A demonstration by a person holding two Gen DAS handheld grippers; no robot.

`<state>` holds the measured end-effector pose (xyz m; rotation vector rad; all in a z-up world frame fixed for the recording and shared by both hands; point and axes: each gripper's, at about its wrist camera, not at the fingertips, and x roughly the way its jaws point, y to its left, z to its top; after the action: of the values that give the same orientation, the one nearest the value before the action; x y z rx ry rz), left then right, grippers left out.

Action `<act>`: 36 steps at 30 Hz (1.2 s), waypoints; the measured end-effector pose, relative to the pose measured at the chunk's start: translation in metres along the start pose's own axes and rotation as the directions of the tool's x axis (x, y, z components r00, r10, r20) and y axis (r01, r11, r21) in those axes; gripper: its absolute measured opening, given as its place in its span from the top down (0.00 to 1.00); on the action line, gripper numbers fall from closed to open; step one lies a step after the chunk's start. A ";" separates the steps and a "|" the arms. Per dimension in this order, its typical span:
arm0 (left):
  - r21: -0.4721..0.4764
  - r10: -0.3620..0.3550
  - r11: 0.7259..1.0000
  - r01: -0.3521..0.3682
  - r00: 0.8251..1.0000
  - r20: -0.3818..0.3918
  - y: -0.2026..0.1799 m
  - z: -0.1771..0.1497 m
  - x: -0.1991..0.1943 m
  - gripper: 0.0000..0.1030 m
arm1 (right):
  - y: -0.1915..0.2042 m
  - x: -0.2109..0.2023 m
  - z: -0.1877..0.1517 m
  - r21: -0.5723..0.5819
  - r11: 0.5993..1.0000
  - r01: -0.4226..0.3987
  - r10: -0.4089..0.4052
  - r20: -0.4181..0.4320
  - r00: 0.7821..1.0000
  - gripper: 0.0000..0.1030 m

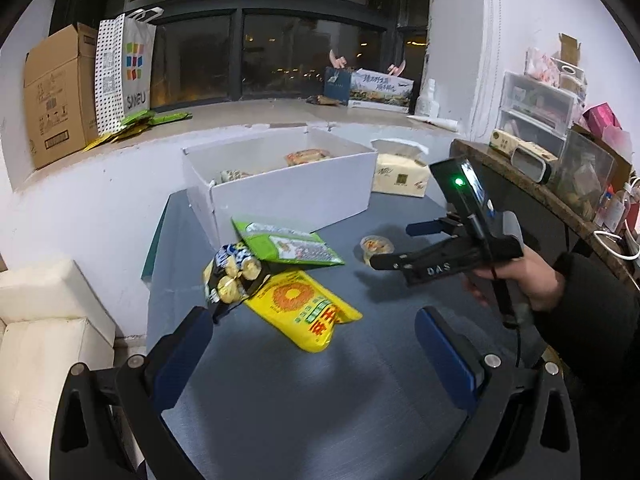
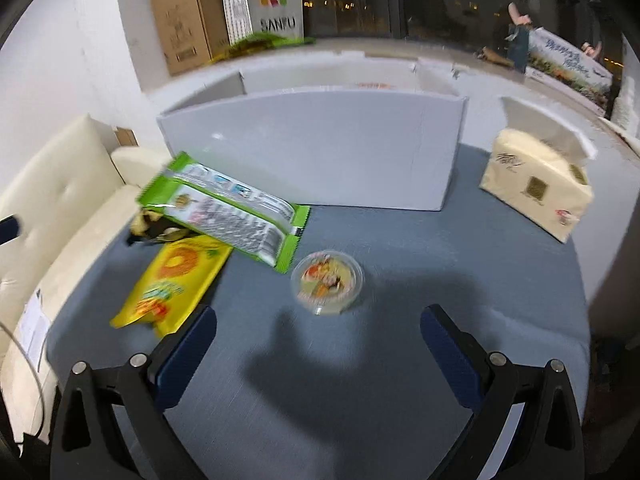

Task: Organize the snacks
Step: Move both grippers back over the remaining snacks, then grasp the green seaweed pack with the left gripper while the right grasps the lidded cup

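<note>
My left gripper (image 1: 314,330) hangs over the near side of the table with its two blue fingers (image 1: 190,342) wide apart and nothing between them. My right gripper (image 2: 318,330) is spread wide too, held up by my right hand (image 1: 528,280) in a dark sleeve (image 1: 592,320).

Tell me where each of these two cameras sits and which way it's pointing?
Left wrist: sits on the left hand-held gripper, looking across the grey table at the snack pile and white box; shows its own open blue fingers, plus the right hand-held gripper and the hand holding it.
Right wrist: sits on the right hand-held gripper, facing the jelly cup and white box; shows only its own open fingers.
Shared: white box, green packet, yellow packet, jelly cup, tissue pack.
</note>
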<state>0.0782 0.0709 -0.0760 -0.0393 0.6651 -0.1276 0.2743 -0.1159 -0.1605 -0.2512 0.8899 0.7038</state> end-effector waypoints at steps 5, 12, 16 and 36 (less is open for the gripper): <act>-0.006 0.006 1.000 -0.006 1.000 -0.020 0.005 -0.003 0.005 0.00 | 0.000 0.025 0.008 -0.008 1.000 0.005 -0.006 -0.035 0.999 0.04; 0.031 -0.006 0.999 0.007 0.999 -0.052 0.002 -0.002 0.020 0.00 | -0.002 0.022 0.002 0.005 1.000 -0.023 0.023 -0.037 0.999 0.53; 0.151 0.016 0.988 -0.005 0.997 -0.071 -0.007 0.010 0.038 0.00 | 0.000 0.002 -0.003 0.008 0.999 -0.039 0.039 0.000 0.999 0.53; 0.843 0.408 0.520 -0.139 0.907 -0.102 -0.065 0.038 0.206 0.00 | -0.010 -0.101 -0.053 0.078 0.994 -0.081 0.067 0.164 0.984 0.53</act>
<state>0.2559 -0.0209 -0.1673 1.0396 0.8444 -0.1247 0.2044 -0.1945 -0.1149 -0.0848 0.7753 0.7432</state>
